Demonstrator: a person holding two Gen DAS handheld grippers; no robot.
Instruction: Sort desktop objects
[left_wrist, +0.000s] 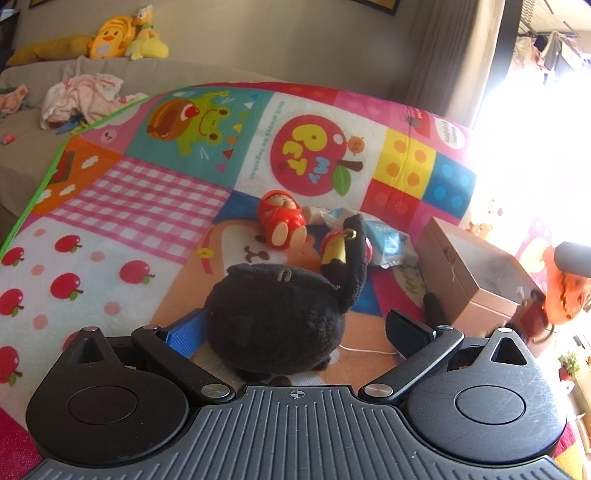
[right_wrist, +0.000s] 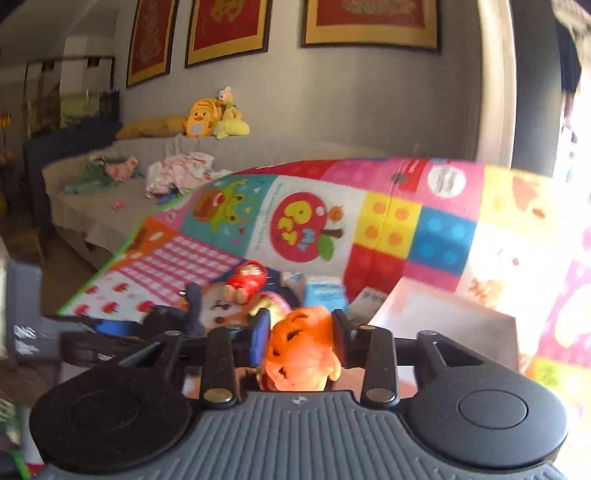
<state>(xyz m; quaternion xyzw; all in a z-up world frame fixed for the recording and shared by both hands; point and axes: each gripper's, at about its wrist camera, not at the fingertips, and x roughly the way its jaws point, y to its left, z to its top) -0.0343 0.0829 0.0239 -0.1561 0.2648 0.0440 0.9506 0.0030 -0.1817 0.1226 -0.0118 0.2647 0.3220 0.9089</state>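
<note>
While pinching the orange toy (right_wrist: 301, 354) in the right claw (right_wrist: 301, 338), left claw (left_wrist: 295, 328) spread around the black plush (left_wrist: 273, 314); next, close and lift toward the box (left_wrist: 469, 273).

Lying on the play mat (left_wrist: 155, 206): one black plush toy (left_wrist: 273, 314), one red-hooded doll (left_wrist: 282, 218), one orange pumpkin-face toy (right_wrist: 299, 350), one small red-and-yellow toy (left_wrist: 334, 249), one cardboard box (left_wrist: 469, 273), one blue-and-white packet (left_wrist: 388, 240). Sitting on the sofa (left_wrist: 33, 110) behind: two yellow plush toys (left_wrist: 110, 37), one heap of pink-white cloth (left_wrist: 81, 96). Hanging on the wall: three red framed pictures (right_wrist: 373, 22).
</note>
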